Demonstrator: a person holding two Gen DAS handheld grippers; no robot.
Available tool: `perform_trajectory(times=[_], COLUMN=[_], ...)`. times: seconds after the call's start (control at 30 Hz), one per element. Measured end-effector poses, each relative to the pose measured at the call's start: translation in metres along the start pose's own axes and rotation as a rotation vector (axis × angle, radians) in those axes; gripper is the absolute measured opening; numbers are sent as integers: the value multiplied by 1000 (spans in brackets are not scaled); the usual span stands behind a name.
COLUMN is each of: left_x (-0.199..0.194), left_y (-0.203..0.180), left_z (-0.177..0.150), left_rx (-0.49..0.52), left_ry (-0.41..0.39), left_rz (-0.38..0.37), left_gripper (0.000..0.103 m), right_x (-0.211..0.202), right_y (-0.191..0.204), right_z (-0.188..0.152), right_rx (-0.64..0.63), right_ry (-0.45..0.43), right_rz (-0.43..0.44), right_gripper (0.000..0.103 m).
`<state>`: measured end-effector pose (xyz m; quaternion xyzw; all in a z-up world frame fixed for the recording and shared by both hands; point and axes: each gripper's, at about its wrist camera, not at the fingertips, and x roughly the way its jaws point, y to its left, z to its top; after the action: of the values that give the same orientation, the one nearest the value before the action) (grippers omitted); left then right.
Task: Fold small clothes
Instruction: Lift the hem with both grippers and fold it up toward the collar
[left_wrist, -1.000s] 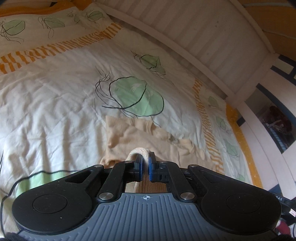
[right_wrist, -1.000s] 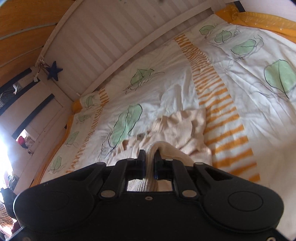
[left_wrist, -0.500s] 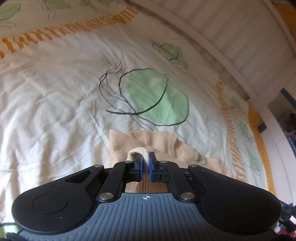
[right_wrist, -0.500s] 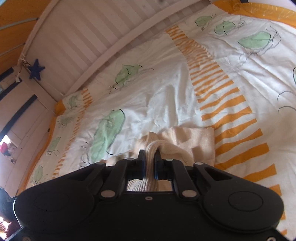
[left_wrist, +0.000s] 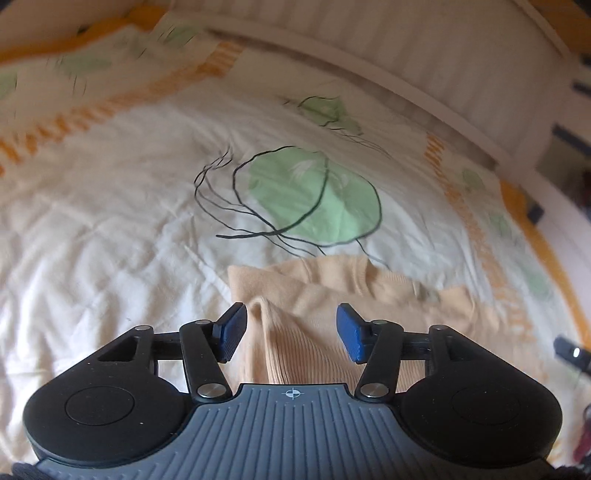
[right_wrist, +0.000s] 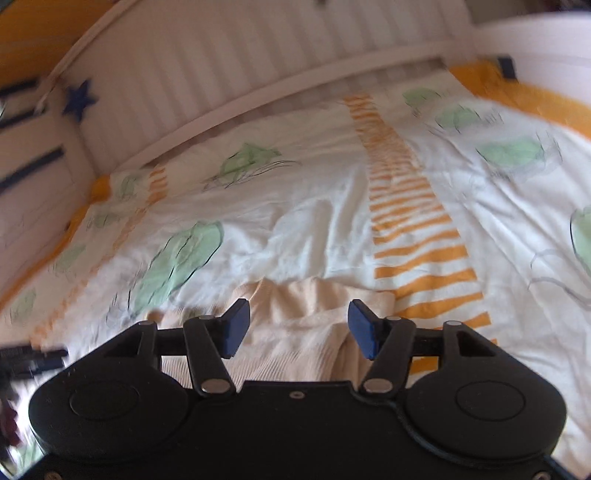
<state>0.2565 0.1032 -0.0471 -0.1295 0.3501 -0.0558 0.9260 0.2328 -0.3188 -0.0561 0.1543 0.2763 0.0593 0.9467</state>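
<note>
Hovering over the beige garment (left_wrist: 295, 332) on the bed (left_wrist: 110, 229), both tools, left tool (left_wrist: 291, 332) and right tool (right_wrist: 297, 328), are gaping apart, gripping nothing. One fold is looking done; more folding is probably remaining.

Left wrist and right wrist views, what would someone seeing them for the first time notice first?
Probably the beige knit garment lying folded on the quilt, directly in front of both grippers. The left gripper and the right gripper both stand wide open over it, blue pads apart, gripping nothing. Next comes the big green leaf print just beyond the garment in the left wrist view, and the orange striped band to its right in the right wrist view.
</note>
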Motion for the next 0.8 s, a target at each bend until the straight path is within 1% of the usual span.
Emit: perform_trajectory(times=[0.03, 0.07, 0.1, 0.13, 0.2, 0.33, 0.43, 0.5, 0.63, 0.8], left_x=[-5, -10, -14, -16, -13, 5, 19, 26, 48, 76], left_y=[-8, -16, -23, -31, -42, -53, -56, -57, -59, -53], left_z=[-8, -17, -26, -35, -51, -65, -59, -48, -21, 16], left_rx=[37, 76, 113, 149, 207, 266, 280, 282, 289, 270], left_ry=[-1, 3, 9, 20, 53, 122, 130, 124, 134, 104], left_rz=[-7, -13, -16, -22, -40, -52, -37, -33, -17, 11], left_gripper=[52, 52, 52, 52, 52, 52, 52, 52, 52, 52], right_x=[-5, -9, -11, -13, -12, -2, 10, 19, 36, 70], right_y=[10, 21, 30, 39, 55, 71, 70, 67, 63, 53], right_z=[-6, -14, -22, -30, -47, -69, -71, -68, -52, -25], right_rx=[-59, -108, -146, -178, -244, -331, -354, -366, -371, -368], right_ry=[4, 11, 22, 35, 70, 116, 140, 142, 123, 135], right_rz=[5, 14, 27, 37, 44, 27, 6, -12, -38, -78], right_gripper=[64, 62, 57, 48, 41, 41, 41, 41, 39, 39])
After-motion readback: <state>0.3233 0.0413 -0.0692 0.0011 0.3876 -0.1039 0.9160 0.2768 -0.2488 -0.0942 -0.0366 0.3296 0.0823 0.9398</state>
